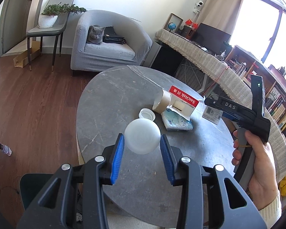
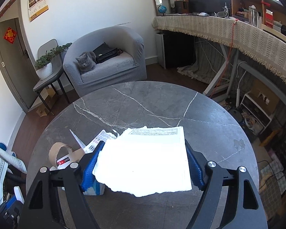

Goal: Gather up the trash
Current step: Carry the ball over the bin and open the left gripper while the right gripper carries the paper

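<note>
Left gripper [image 1: 142, 143] clamps a plastic cup [image 1: 142, 136] — right gripper [image 2: 144, 164] a torn packet [image 2: 145, 159].

The left gripper [image 1: 142, 143] angles downward, its blue fingers [image 1: 117, 158] clamped on a translucent plastic cap [image 1: 142, 136]. The right gripper [image 2: 143, 164], gripped by a bare hand [image 1: 257, 164] in a cream sleeve, pinches a torn white package [image 2: 145, 158] between widely spread fingers.

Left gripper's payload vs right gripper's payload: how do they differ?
The left gripper holds a round translucent plastic tub; the right gripper holds a flat torn white paper package. The tub is compact with a ribbed rim; the package is wide, with a printed label. Both sit between blue pads above the grey marble table.
</note>
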A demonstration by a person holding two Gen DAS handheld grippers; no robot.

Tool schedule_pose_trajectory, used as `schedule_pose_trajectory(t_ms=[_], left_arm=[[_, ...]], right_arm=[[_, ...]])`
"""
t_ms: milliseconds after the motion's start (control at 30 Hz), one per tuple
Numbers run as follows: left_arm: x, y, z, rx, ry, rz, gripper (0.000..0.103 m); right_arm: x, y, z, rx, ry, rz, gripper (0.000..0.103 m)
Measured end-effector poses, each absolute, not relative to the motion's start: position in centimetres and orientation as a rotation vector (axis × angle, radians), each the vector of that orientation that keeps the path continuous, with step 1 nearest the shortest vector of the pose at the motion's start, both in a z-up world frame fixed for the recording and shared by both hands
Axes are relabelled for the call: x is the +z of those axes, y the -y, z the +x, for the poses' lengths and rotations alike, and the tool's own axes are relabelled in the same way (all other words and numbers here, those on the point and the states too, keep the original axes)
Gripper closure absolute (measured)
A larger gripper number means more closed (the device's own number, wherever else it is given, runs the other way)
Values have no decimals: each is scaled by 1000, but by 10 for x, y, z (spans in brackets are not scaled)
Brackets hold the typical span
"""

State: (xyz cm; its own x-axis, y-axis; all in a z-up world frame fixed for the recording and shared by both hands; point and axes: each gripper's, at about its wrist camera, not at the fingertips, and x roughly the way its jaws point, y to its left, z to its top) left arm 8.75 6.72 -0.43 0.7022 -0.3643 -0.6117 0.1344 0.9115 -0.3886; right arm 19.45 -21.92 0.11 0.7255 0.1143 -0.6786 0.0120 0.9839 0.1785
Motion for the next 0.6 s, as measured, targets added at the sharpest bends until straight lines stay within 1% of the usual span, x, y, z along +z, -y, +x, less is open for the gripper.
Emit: schedule_pose_trajectory(t_ms=[400, 600], left_arm=[[-9, -90, 48, -199, -745, -318, 62], [-11, -105, 40, -159, -740, -326, 62]], right_arm=[[11, 174, 148, 259, -759, 124, 24], [21, 149, 134, 326, -743, 94, 24]])
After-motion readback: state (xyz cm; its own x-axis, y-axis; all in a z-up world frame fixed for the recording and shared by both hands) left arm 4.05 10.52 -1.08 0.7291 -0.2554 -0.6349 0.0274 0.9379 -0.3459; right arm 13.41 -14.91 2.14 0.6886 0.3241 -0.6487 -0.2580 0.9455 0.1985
